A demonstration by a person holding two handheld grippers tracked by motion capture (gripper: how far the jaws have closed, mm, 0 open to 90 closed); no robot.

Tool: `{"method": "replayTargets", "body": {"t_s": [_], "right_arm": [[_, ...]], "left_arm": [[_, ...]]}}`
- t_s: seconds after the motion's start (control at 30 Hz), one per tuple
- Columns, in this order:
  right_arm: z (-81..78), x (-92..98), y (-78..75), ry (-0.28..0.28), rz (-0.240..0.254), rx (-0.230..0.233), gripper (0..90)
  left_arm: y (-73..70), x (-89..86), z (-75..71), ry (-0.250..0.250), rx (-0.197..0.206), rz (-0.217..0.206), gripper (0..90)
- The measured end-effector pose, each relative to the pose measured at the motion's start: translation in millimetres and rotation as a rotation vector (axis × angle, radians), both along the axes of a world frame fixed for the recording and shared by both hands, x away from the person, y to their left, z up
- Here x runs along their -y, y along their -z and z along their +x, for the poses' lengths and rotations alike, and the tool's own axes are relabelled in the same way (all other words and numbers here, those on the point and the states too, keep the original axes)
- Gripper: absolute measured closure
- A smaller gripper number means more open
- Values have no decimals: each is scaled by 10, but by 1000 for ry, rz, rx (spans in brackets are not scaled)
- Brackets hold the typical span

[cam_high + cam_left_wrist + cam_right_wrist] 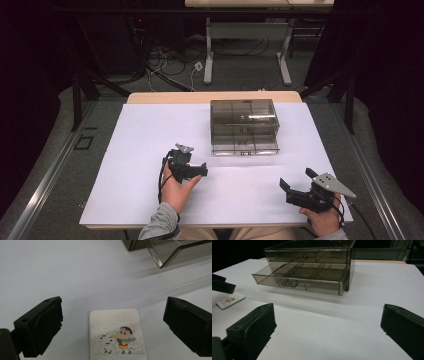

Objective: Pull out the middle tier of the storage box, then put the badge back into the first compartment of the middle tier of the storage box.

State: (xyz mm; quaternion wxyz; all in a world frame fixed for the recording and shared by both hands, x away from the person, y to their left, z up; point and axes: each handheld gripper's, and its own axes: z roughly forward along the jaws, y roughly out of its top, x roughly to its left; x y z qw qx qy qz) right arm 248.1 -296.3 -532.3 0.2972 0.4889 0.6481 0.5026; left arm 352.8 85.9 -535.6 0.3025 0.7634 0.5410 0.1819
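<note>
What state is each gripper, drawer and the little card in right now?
Left gripper: open, jaws either side of the card, not gripping.
Right gripper: open, empty.
Cartoon card: flat on the white table, picture up.
Lower drawer: pulled out, compartments look empty.
Upper drawer: closed.

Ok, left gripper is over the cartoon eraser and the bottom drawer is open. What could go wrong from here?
The eraser lies flat and thin on the white sheet, so the open left gripper may scrape the sheet or slip off its edges. The open lower drawer has small compartments, so a drop could land on a divider.
</note>
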Motion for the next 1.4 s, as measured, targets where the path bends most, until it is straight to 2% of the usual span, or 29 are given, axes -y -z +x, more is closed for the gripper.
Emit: {"method": "replayTargets", "body": {"t_s": [0.13, 0.2, 0.4, 0.8, 0.9, 0.97, 1.2, 1.3, 1.4], "right_arm": [[1, 2, 1, -2, 2, 5, 0], [2, 1, 2, -3, 4, 3, 0], [0, -3, 1, -4, 1, -1, 0], [-2, -1, 1, -3, -1, -6, 0], [13, 0, 7, -2, 5, 6, 0], [14, -1, 2, 6, 14, -3, 0], [37, -18, 23, -3, 1, 3, 0], [18, -19, 17, -8, 10, -8, 0], [20, -1, 17, -6, 1, 7, 0]], "left_arm": [[25, 5, -2, -2, 5, 0, 32], [29, 4, -5, 0, -8, 4, 32], [64, 6, -10, -1, -3, 4, 32], [117, 15, -18, -1, -22, 12, 39], [139, 28, -13, -2, -26, 11, 42], [149, 40, -13, 2, -27, 15, 47], [171, 26, -24, 0, -28, 26, 79], [186, 18, -48, -4, -27, 30, 91], [212, 14, -66, -4, -26, 31, 159]]}}
